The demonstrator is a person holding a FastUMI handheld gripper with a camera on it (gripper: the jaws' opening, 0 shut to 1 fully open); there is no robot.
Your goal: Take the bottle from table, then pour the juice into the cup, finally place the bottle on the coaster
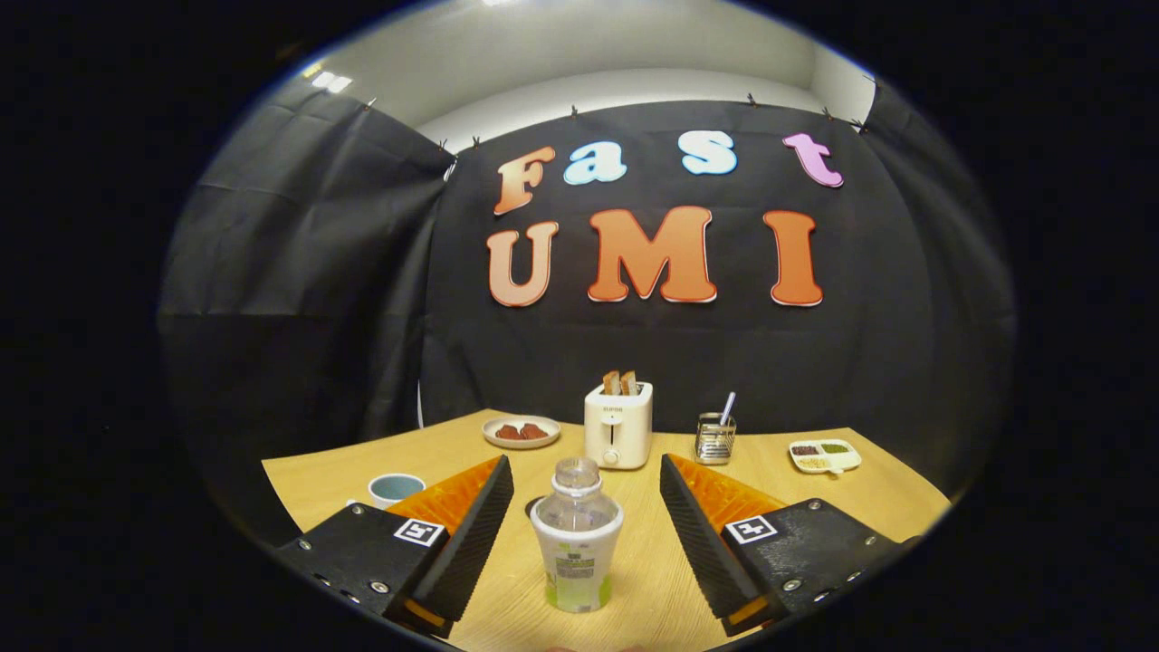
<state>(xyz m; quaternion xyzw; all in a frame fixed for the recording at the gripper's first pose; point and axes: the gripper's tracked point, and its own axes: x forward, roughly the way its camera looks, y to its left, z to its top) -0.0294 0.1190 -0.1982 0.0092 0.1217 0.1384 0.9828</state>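
Observation:
A clear plastic bottle (577, 539) with a white-and-green label and a clear cap stands upright on the wooden table (815, 493), between my two fingers. My gripper (586, 473) is open, its ribbed black pads well apart on either side of the bottle and not touching it. A pale blue cup (396, 489) sits to the left, just beyond the left finger (480, 525). A dark round coaster (534, 505) peeks out right behind the bottle, mostly hidden by it.
Beyond the bottle stands a cream toaster (618, 424) with two slices in it. A plate of food (521, 431) lies to its left. A wire holder (715, 436) with a utensil and a small divided dish (824, 455) sit to its right.

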